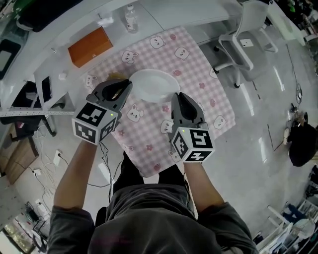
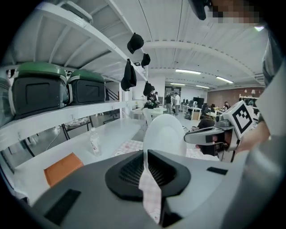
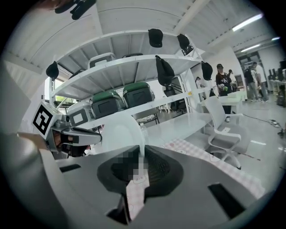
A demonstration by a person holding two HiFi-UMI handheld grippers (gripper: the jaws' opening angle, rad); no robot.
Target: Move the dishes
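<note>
**A:** Where's the plate rn?

**B:** White plate (image 1: 151, 85) sits between my two grippers, over the pink checked cloth (image 1: 201, 74) w/ the bear faces. Left gripper (image 1: 124, 88) has its jaws narrow, pinched on the plate's left rim. Right gripper (image 1: 180, 97) is the same on the opp. rim.

**A:** On the surface or off it?

**B:** Both gripper views show the room behind the plate, not cloth, so I read it as off the surface.

**A:** What's around it?

**B:** Beyond the cloth there's a long white surface (image 1: 198, 12) w/ an orange box (image 1: 90, 46) and a clear bottle (image 1: 130, 19). White chair (image 1: 246, 34) is at the right, on a glossy floor (image 1: 258, 149). Left gripper view shows a shelf w/ green-lidded bins (image 2: 35, 89) and dark caps (image 2: 129, 76) hanging. Ppl (image 2: 172, 100) are far back in an open office.
</note>
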